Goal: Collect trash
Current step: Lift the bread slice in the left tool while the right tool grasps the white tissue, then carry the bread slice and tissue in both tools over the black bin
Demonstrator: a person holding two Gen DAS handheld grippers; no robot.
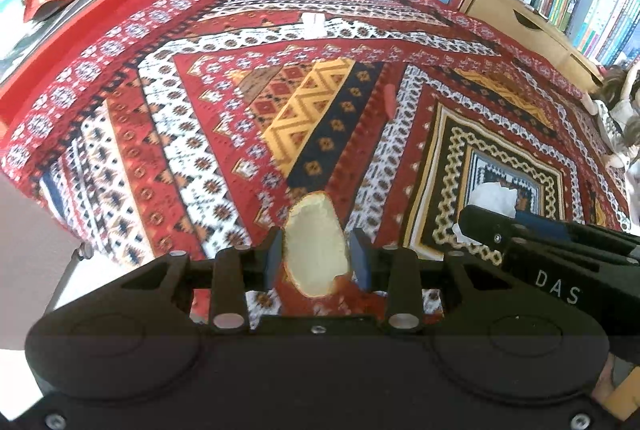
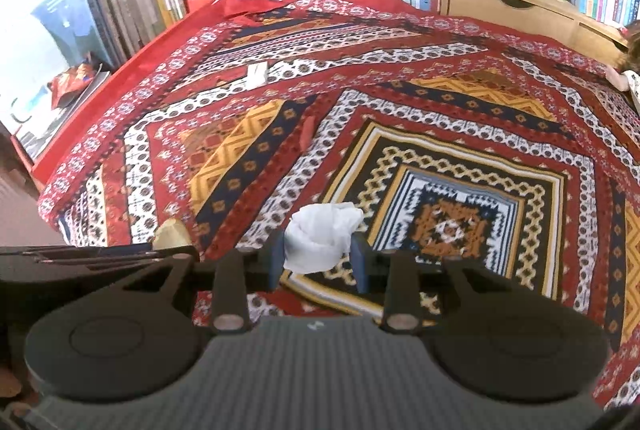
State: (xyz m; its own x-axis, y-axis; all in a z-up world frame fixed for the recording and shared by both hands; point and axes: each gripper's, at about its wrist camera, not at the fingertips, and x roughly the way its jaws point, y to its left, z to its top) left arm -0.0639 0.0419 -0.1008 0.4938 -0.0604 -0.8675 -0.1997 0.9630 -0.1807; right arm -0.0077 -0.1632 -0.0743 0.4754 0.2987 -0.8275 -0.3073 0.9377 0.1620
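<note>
Left gripper [image 1: 316, 258] clamps a bread slice [image 1: 316, 250]; right gripper [image 2: 318, 256] clamps a crumpled tissue [image 2: 320, 238]. Both seem mid-carry; next, find a bin. More scraps [image 1: 313, 24] lie at twelve o'clock.

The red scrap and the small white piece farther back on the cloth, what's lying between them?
Only bare patterned cloth between the red scrap and white piece; both wrist views show it.
</note>
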